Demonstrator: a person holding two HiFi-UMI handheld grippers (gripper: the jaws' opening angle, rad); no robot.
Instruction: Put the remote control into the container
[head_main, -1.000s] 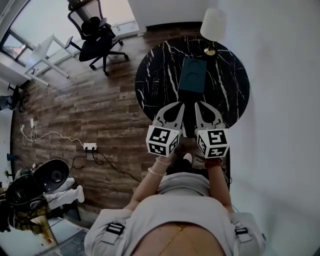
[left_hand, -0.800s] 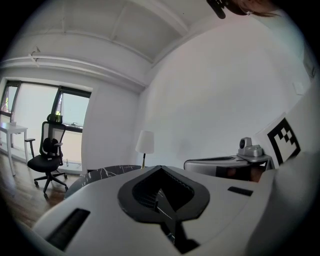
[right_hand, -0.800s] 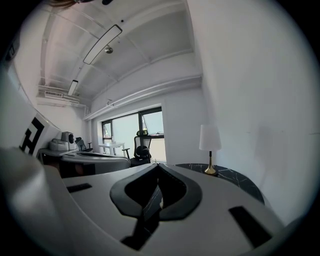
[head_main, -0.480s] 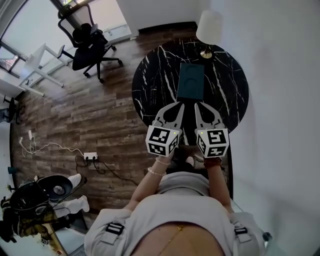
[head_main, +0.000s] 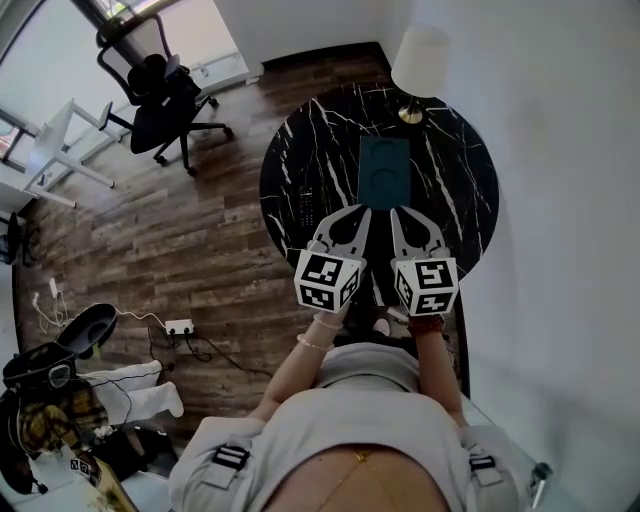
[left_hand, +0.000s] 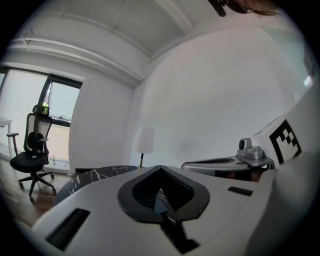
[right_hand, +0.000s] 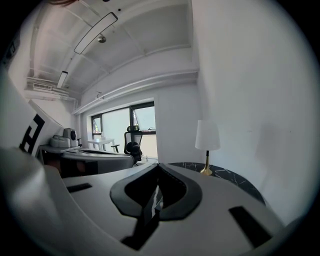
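A black remote control (head_main: 307, 189) lies on the left part of the round black marble table (head_main: 460, 190). A dark teal container (head_main: 384, 171) sits near the table's middle. My left gripper (head_main: 354, 212) and right gripper (head_main: 402, 214) hover side by side over the near edge of the table, both shut and empty. The remote is to the left of the left gripper, apart from it. In both gripper views the jaws meet at their tips with nothing between them, at the left gripper (left_hand: 161, 197) and the right gripper (right_hand: 155, 197).
A white lamp (head_main: 420, 60) with a brass base stands at the table's far edge, also seen as the lamp (right_hand: 207, 145). A white wall runs along the right. A black office chair (head_main: 160, 105) and white desk stand on the wood floor at far left; cables and bags lie lower left.
The head view has shifted slightly, so the table and floor items sit a little differently in frame. Both grippers hold the same pose, shut, over the near table edge.
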